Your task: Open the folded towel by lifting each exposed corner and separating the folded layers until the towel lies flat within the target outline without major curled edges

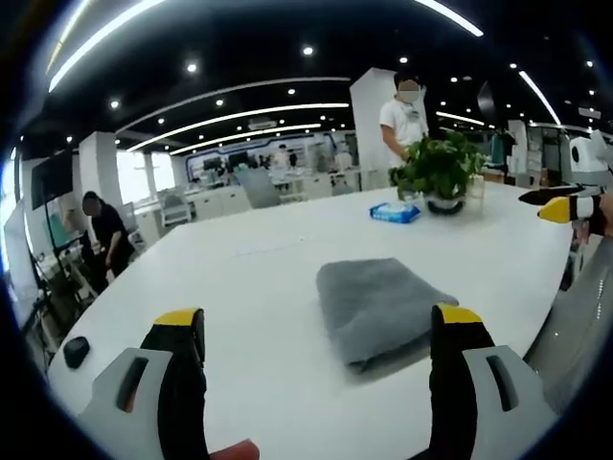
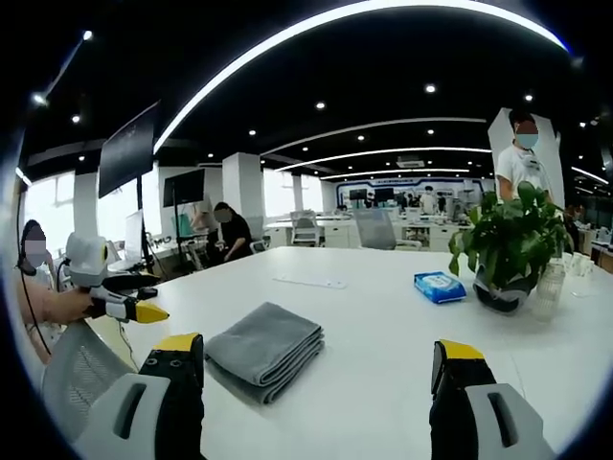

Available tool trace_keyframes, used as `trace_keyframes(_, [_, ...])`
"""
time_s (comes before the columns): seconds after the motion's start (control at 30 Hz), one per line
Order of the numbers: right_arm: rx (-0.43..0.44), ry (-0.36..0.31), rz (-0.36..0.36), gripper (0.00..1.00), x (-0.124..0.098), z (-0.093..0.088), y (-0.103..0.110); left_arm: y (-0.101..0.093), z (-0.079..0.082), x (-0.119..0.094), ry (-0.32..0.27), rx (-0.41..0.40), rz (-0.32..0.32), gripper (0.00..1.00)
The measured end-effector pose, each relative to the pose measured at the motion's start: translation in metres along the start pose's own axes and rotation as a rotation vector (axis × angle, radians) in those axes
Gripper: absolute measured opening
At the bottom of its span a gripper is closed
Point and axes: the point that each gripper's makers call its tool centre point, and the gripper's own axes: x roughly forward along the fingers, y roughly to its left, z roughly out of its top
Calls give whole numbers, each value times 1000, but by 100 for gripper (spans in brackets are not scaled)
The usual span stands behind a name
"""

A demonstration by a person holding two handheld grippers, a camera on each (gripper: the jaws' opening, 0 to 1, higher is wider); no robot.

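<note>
We're hovering both grippers wide open, left gripper (image 1: 318, 331) and right gripper (image 2: 318, 359), with the folded grey towel (image 1: 376, 305) lying centre-right on the white table (image 1: 239, 287). We're aiming low, pinching just the top corner layer.

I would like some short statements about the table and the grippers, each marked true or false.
1. The grey towel is still folded in layers. True.
2. The left gripper is shut on the towel. False: its jaws stand open and apart from it.
3. A potted plant stands on the white table. True.
4. The blue wipes pack lies on top of the towel. False: it lies apart, near the plant.
5. The right gripper is open and holds nothing. True.
</note>
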Motion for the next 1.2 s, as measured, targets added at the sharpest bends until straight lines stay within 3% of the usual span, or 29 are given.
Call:
trace_keyframes(0.2, [-4,3,-10,100,-1,0,-2,-4,-1,1,4,13,-13,99])
trace_keyframes(0.27, [-5,6,-11,100,-1,-1,-2,0,3,-1,-11,59,17,99])
trace_keyframes(0.63, [-18,10,-3,100,-1,0,0,-3,3,-1,-8,28,5,96])
trace_keyframes(0.73, [-12,26,-14,100,0,0,0,-8,7,0,-34,28,-22,96])
trace_keyframes(0.77, [-21,33,-15,96,0,-2,-2,-13,10,1,-43,39,-41,94])
trace_keyframes(0.87, [-60,107,35,63,-1,-12,6,-25,13,2,-41,57,-88,83])
trace_keyframes(1.0, [-86,136,27,61,3,-17,10,-49,5,8,31,165,-182,69])
trace_keyframes(1.1, [76,101,69,51,15,-10,27,-67,-3,12,79,243,-246,59])
trace_keyframes(1.2, [37,113,71,49,30,-14,33,-79,-6,20,102,276,-293,57])
